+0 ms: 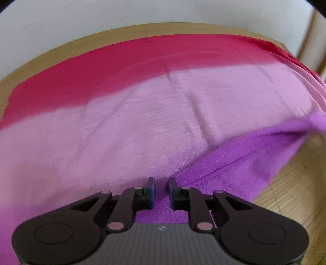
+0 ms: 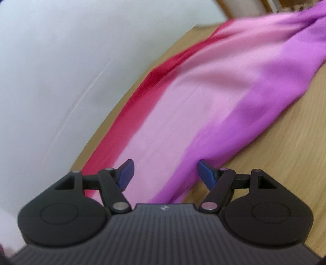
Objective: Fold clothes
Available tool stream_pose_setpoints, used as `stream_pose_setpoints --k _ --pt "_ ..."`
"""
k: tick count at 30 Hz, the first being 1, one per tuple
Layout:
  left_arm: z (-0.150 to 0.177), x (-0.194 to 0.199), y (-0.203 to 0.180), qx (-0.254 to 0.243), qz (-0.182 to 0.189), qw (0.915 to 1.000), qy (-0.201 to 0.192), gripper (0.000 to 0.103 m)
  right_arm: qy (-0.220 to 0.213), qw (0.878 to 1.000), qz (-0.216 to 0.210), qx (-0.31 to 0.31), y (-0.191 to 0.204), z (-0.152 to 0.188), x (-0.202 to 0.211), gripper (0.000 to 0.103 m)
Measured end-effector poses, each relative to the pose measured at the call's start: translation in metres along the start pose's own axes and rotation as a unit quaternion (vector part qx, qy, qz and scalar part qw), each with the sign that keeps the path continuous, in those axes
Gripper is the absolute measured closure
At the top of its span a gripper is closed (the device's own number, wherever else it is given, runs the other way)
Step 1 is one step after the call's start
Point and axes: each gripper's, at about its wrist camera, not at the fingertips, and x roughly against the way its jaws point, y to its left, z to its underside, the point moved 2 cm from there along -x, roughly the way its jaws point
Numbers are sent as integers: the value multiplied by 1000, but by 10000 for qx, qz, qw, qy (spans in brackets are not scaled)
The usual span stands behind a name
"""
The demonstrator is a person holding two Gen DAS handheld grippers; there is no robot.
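A garment banded red, pale pink and purple [image 1: 142, 122] lies spread on a wooden table [image 1: 295, 175]. My left gripper [image 1: 162, 188] points steeply down at its near part, where pink meets purple. A narrow gap separates its jaws, and the cloth shows through the gap without being pinched. In the right wrist view the same garment [image 2: 203, 102] runs diagonally away, blurred. There my right gripper [image 2: 166, 173] hovers over the garment's near end with its jaws wide apart and nothing between them.
A white wall [image 1: 142, 12] stands right behind the table's far edge. Bare wood [image 2: 275, 163] shows to the right of the cloth. A wooden frame [image 1: 317, 40] shows at the far right, where the garment's right end hangs past the table edge.
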Motion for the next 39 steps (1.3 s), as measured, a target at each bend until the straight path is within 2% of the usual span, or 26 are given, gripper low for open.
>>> stream_pose_setpoints --k 1,6,9,10,12,13,17,19,21,23,24,26,27,29,31,32,34,37,39 --pt "-1 0 -2 49 -85 9999 25 87 -52 9998 169 -109 -9 -19 0 31" --pt "-4 -2 -15 196 -503 9984 136 87 205 9969 694 -307 -63 -54 26 31" --pt "-7 -2 -19 345 -648 9971 222 88 505 9966 620 -215 -75 -59 9 32" --pt "-7 -1 -19 360 -685 9967 247 88 428 9971 625 22 -76 -61 5 39" --pt "-8 -1 -20 381 -757 9960 295 88 461 9963 685 255 -73 -69 -5 85" --pt "-9 -2 -21 381 -790 9956 321 88 488 9956 715 358 -71 -74 -10 99" --pt "-13 -3 -25 397 -897 9943 408 89 130 9973 178 701 -40 -110 16 99" --pt "-16 -4 -27 415 -940 9937 440 89 37 9949 -144 1002 -16 -136 6 99" --pt "-17 -5 -27 441 -992 9930 461 89 152 9898 -344 1372 10 -158 -26 99" --pt "-17 -7 -29 418 -1060 9923 478 89 555 9822 -467 1734 33 -171 -73 96" --pt "-18 -8 -31 395 -1095 9920 483 89 794 9786 -374 1863 42 -171 -99 95" --pt "-18 -8 -33 386 -1158 9913 486 89 1137 9679 105 2238 58 -166 -139 88" --pt "-18 -8 -33 392 -1187 9910 485 89 1219 9615 317 2443 64 -163 -152 88" --pt "-18 -8 -34 412 -1225 9905 475 89 1110 9583 355 2608 70 -161 -148 87" --pt "-16 -7 -35 443 -1232 9903 456 89 806 9631 161 2562 73 -161 -128 85" --pt "-16 -7 -34 461 -1230 9903 445 89 693 9670 17 2450 69 -161 -115 79" --pt "-14 -6 -33 529 -1212 9903 419 89 561 9752 -346 2112 59 -160 -84 75" --pt "-13 -5 -32 606 -1190 9903 383 89 872 9869 -711 1158 19 -150 -50 70" --pt "-14 -5 -32 575 -1189 9905 375 89 1198 9890 -627 594 -10 -137 -47 69"
